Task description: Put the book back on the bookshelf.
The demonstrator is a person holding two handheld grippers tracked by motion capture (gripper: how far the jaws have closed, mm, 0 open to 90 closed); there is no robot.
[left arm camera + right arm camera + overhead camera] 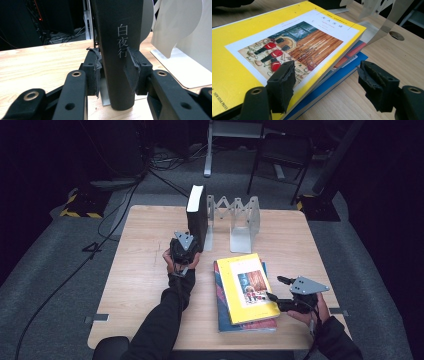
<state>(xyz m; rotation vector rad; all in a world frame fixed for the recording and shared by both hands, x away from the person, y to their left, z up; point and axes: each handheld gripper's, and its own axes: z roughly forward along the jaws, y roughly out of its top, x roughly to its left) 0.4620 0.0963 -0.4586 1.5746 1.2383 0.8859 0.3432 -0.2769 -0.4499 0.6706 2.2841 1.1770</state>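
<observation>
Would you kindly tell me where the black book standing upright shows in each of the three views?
High view: the black book stands upright at the table's far middle, just beyond the left hand-held gripper.
Left gripper view: its spine rises at the centre, clamped between the two pads.
Right gripper view: I cannot make it out with certainty.
Shared landmark: the metal bookend beside it.

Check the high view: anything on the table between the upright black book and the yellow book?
Bare wood only. In the high view the black book stands by the bookend, and nothing lies on the table between it and the yellow book.
</observation>
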